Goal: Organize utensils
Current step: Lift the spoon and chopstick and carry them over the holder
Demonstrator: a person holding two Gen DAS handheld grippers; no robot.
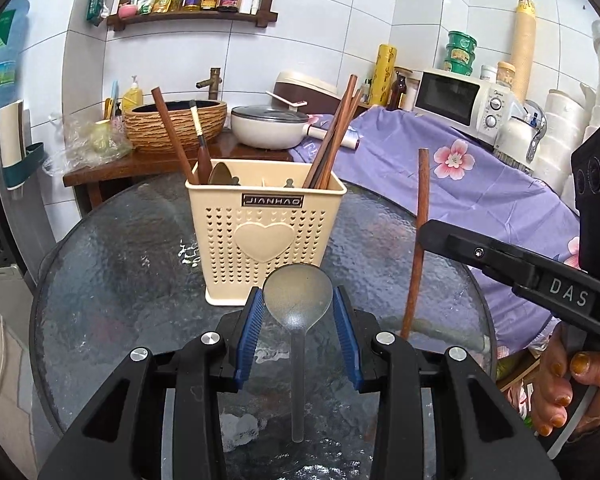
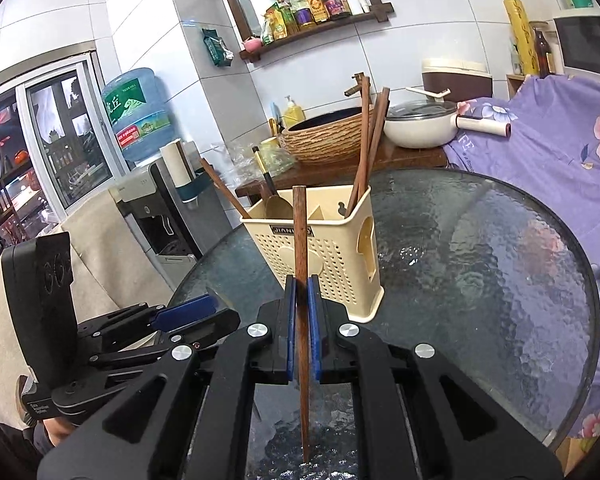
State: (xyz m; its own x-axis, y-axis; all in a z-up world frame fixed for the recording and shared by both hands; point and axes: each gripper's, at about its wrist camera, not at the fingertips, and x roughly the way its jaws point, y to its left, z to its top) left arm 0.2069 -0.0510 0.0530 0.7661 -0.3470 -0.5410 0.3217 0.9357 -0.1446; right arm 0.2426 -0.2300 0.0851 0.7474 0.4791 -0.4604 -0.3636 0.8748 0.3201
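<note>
While the cream holder (image 1: pixel 266 236) is standing near the middle of the round glass table (image 1: pixel 100 280), the left gripper (image 1: pixel 298 312) is holding a translucent spoon (image 1: pixel 298 300) just in front of it, its blue pads (image 1: pixel 250 332) pressing on either side of the bowl, the handle hanging down toward the glass. Inside the holder, a brown chopstick (image 1: pixel 172 140), a dark-handled spoon (image 1: pixel 202 148) and a bundle of chopsticks (image 1: pixel 336 136) are leaning in its compartments. Further right, the right gripper (image 2: pixel 302 320) is clamping a single wooden chopstick (image 2: pixel 300 240) nearly upright, jaws together on its shaft, beside the holder and apart from it
</note>
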